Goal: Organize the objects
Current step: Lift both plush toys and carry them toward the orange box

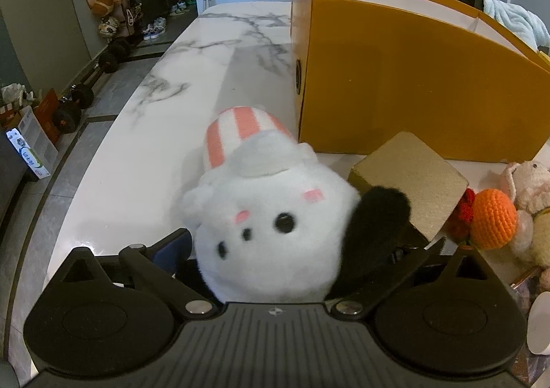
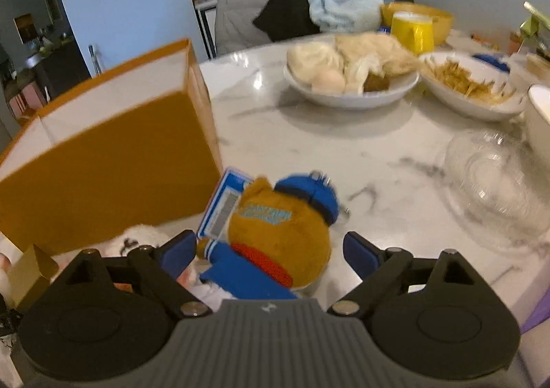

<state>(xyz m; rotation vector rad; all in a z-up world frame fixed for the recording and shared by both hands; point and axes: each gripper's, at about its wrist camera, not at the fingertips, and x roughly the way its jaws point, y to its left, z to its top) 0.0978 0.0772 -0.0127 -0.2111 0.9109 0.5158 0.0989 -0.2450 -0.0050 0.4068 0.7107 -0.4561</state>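
Note:
A white plush toy [image 1: 275,216] with a black ear and a pink-striped body lies head-first between the fingers of my left gripper [image 1: 302,243], which is shut on it; the right pad is hidden behind the ear. In the right wrist view a brown plush toy [image 2: 285,233] with a blue cap rests on the marble table [image 2: 361,161] between the fingers of my right gripper [image 2: 271,247]. That gripper is open, with a gap beside the right pad. A tall orange box [image 1: 395,78] [image 2: 103,174] with an open top stands just beyond both toys.
A small gold box [image 1: 412,174], an orange crocheted ball [image 1: 491,219] and a pale bunny plush [image 1: 529,188] lie right of the white toy. A blue card [image 2: 223,205] leans by the brown toy. Food bowls [image 2: 350,99], a yellow cup [image 2: 412,30] and a clear lid [image 2: 498,192] sit further right.

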